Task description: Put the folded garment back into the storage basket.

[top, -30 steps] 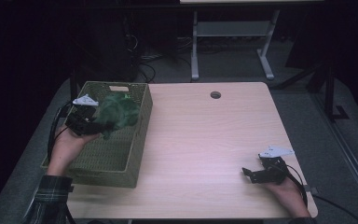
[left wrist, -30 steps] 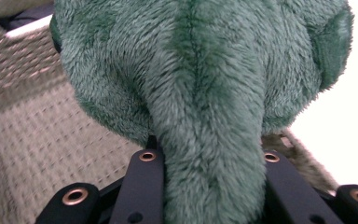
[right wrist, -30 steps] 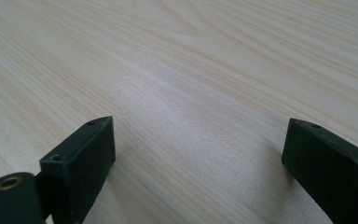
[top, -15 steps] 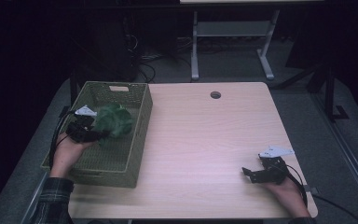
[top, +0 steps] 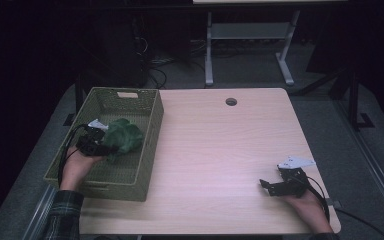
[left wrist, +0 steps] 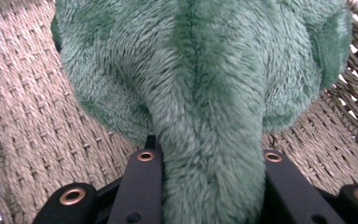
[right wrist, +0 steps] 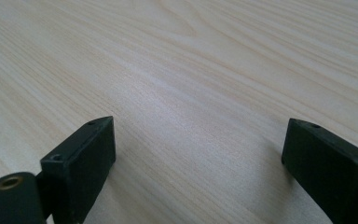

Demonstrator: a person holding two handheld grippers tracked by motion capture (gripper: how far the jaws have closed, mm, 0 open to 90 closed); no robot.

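A green plush toy [top: 124,136] hangs low inside the woven green basket [top: 125,90] at the table's left edge. My left gripper [top: 103,143] is shut on it from the left. In the left gripper view a thick fold of the plush toy [left wrist: 205,93] is pinched between the black jaws of my left gripper [left wrist: 208,156], over the basket's wicker floor [left wrist: 28,116]. These jaws have just been opening a little, with the plush still between them. My right gripper [top: 265,186] rests open near the table's front right corner. In its own view the right gripper [right wrist: 200,135] has only bare wood between its jaws.
The light wooden table [top: 220,145] has a round cable hole [top: 231,101] at its back edge. A metal stand [top: 250,35] and cables lie on the dark floor behind. Cables trail from both grippers.
My left gripper has sunk with the plush toy from above the basket's rim down into the basket, and toward the front. The right gripper has kept still.
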